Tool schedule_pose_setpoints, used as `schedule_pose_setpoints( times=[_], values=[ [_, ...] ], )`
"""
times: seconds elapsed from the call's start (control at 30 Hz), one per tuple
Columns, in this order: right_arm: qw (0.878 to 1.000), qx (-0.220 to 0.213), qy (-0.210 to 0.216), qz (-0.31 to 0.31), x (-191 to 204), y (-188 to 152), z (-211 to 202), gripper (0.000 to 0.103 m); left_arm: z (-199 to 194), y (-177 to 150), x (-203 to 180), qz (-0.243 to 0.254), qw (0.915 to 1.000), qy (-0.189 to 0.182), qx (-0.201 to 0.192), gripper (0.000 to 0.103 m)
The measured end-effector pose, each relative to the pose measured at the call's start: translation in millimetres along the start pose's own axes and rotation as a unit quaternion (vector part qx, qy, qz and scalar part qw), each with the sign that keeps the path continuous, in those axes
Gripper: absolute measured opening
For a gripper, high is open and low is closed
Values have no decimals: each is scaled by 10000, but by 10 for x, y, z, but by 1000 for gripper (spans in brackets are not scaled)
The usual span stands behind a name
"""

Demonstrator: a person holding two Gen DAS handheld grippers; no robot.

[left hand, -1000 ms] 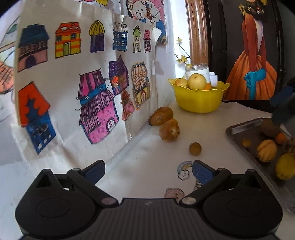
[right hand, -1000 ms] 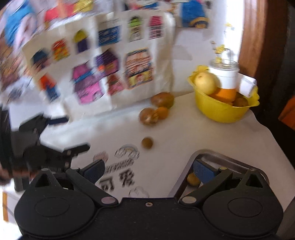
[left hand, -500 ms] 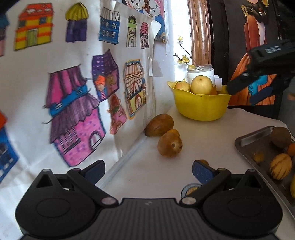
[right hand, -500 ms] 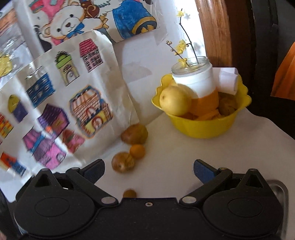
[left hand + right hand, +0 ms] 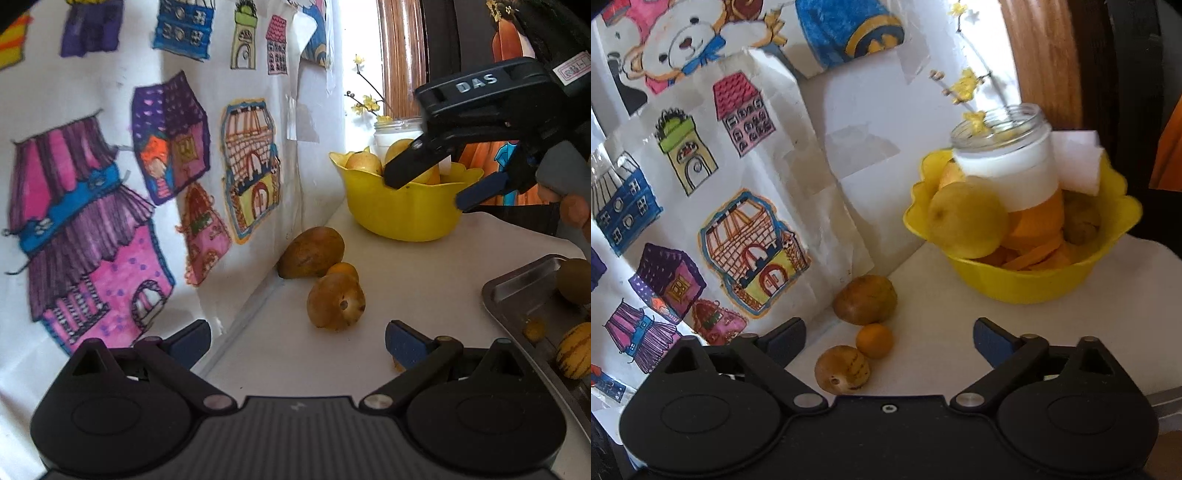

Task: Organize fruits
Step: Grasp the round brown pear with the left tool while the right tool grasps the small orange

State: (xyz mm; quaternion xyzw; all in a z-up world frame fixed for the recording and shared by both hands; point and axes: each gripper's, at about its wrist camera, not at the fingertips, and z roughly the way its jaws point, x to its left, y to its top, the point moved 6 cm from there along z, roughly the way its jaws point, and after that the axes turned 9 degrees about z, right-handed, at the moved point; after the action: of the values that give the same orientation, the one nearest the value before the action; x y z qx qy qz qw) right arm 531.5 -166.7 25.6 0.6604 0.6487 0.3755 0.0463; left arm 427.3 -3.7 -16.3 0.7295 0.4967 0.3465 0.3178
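While both tools, the left tool [image 5: 297, 338] and right tool [image 5: 889, 334], were wide apart and empty, the round fruits [image 5: 335, 301] near the yellow bowl [image 5: 404, 210] could roll off the tabletop [image 5: 406, 280] if bumped.

Your right gripper [image 5: 432, 192] hides part of yellow bowl [image 5: 402, 218] rim and fruit inside it. Your left fingertip [image 5: 406, 345] covers most of small orange fruit [image 5: 398, 365] behind it. Metal tray [image 5: 517, 291] cut off by right edge; striped fruit [image 5: 574, 354] and brown fruit [image 5: 574, 280] on it clipped too. Tiny orange piece [image 5: 534, 329] on tray too small to identify. Jar [image 5: 1008, 173] hides bowl's back contents.
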Motion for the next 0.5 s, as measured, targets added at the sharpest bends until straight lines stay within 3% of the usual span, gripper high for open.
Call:
schedule_pose_setpoints(
  times=[0.13, 0.5],
  values=[
    [10000, 79, 32, -38, 58, -24, 104, 92, 93, 13, -45, 133, 9999, 40, 28, 103],
    [9991, 341, -27, 254, 1, -22, 316, 92, 347, 15, -64, -87, 9997, -161, 159, 103]
  ],
)
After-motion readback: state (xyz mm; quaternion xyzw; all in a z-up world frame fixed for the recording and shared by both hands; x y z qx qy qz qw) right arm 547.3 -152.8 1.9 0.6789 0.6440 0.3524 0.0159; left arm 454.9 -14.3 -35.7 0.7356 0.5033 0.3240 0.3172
